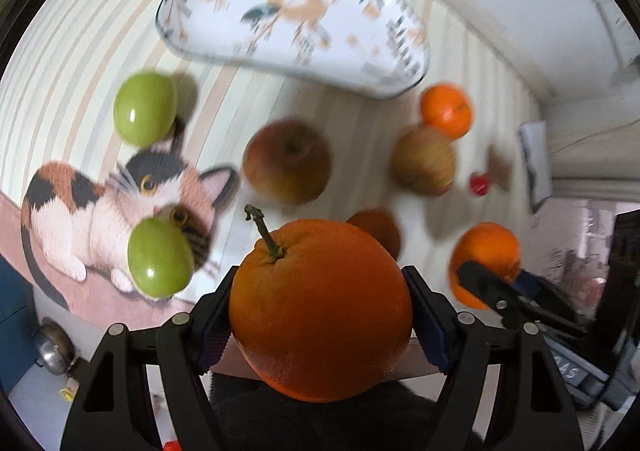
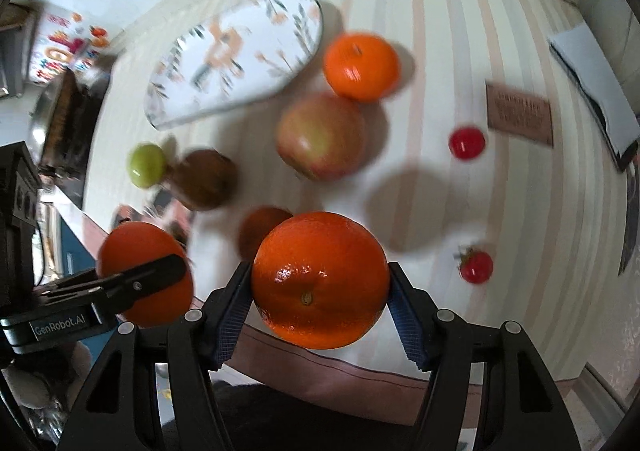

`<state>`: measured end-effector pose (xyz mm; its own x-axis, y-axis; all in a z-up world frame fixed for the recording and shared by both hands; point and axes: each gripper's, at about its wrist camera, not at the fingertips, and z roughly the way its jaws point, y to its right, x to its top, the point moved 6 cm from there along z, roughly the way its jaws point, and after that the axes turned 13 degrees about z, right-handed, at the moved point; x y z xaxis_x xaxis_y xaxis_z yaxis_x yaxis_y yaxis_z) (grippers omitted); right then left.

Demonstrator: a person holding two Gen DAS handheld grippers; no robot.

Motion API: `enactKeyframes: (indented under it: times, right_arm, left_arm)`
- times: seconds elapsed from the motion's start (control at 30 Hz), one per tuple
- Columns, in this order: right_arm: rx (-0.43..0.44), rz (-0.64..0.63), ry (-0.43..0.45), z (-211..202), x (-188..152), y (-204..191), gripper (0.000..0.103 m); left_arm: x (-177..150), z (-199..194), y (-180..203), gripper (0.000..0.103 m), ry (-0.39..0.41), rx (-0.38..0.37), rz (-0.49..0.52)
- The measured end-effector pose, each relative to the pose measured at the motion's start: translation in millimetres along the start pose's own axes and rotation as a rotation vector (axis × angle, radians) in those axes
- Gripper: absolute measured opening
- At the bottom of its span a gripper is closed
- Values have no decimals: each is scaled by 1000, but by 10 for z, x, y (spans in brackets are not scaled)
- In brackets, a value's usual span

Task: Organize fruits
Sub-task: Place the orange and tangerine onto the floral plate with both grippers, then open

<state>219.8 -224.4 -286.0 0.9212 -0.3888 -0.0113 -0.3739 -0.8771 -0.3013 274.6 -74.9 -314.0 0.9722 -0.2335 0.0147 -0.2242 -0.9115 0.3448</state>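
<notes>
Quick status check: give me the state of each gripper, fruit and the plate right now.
Left gripper: shut on stemmed orange, lifted.
Right gripper: shut on orange, lifted.
Plate: empty, on the cloth.
Apples: loose on the cloth.
Green fruits: loose on the cloth.
Small red fruits: loose on the cloth.

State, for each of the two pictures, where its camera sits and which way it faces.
Left wrist: sits on the left hand-held gripper, facing steeply down at the striped tablecloth; own fingers clamp a stemmed orange.
Right wrist: sits on the right hand-held gripper, facing down; own fingers clamp a smooth orange.
Shared: the floral plate, and each shows the other gripper.
</notes>
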Motion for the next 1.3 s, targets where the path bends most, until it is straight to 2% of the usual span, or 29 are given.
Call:
enactKeyframes:
  times: [0.13, 0.3, 0.4, 0.53, 0.67, 0.9, 1.17, 1.27, 1.3]
  right_arm:
    - [50, -9, 37, -191, 287, -188, 67]
    - [48, -65, 81, -163, 854, -515, 67]
    - [16, -103, 90, 54, 1239, -734, 67]
    - [-31, -133, 60, 476, 1708, -922, 67]
    - [-59, -172, 6, 844, 2013, -1089, 67]
    - [-118, -224, -53, 1284, 2200, -1290, 68]
    - [-163, -247, -80, 1374, 2298, -1389, 68]
    - [-168, -249, -77, 1362, 2297, -1411, 77]
    - [-164, -239, -76, 1347, 2299, -1427, 86]
  left_arm:
    - [361, -282, -31, 76, 38, -38, 5]
    - [988, -469, -263, 76, 73, 37, 23]
    - [1319, -393, -404, 76, 59, 77, 29]
    - [1807, -196, -629, 76, 18, 131, 34]
    - [2059, -14, -771, 76, -22, 152, 39]
    - [2245, 246, -1011, 76, -94, 157, 26]
    - [2197, 385, -1147, 76, -130, 150, -10]
    - [2210, 376, -1184, 76, -116, 151, -14]
    - [2234, 386, -1189, 76, -115, 149, -18]
